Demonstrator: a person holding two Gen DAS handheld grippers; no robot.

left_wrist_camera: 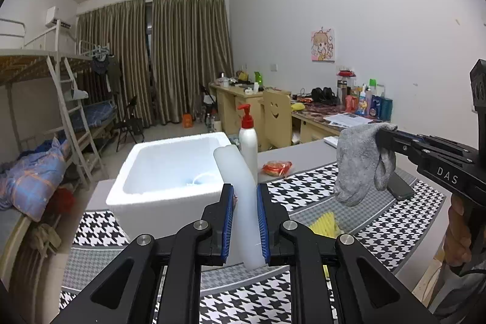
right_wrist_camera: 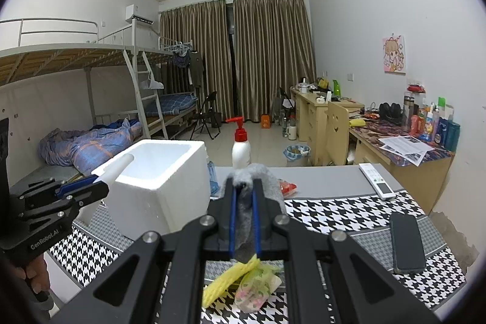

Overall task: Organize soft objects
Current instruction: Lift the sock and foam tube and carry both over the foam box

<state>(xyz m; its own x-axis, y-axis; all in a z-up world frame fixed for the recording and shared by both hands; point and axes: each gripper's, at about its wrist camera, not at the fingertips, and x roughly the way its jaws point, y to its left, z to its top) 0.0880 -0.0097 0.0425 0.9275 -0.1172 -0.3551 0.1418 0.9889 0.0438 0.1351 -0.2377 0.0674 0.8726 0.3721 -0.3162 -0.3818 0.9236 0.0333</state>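
Observation:
My left gripper (left_wrist_camera: 245, 220) is shut on a long white foam tube (left_wrist_camera: 237, 181) and holds it above the table, just right of the open white foam box (left_wrist_camera: 170, 172). In the right wrist view the left gripper (right_wrist_camera: 82, 187) holds the tube (right_wrist_camera: 117, 167) at the box's (right_wrist_camera: 158, 175) left rim. My right gripper (right_wrist_camera: 243, 217) is shut on a grey fluffy sock (right_wrist_camera: 258, 178), which hangs in the air at the right of the left wrist view (left_wrist_camera: 361, 163). A yellow foam net (right_wrist_camera: 227, 281) and a floral soft piece (right_wrist_camera: 258, 287) lie on the houndstooth mat below.
A white pump bottle with a red top (left_wrist_camera: 248, 141) stands behind the box. A red packet (left_wrist_camera: 276, 167) lies on the grey table. A black phone (right_wrist_camera: 407, 242) and a white remote (right_wrist_camera: 376, 179) lie at the right. Desks stand along the right wall, bunk beds at the left.

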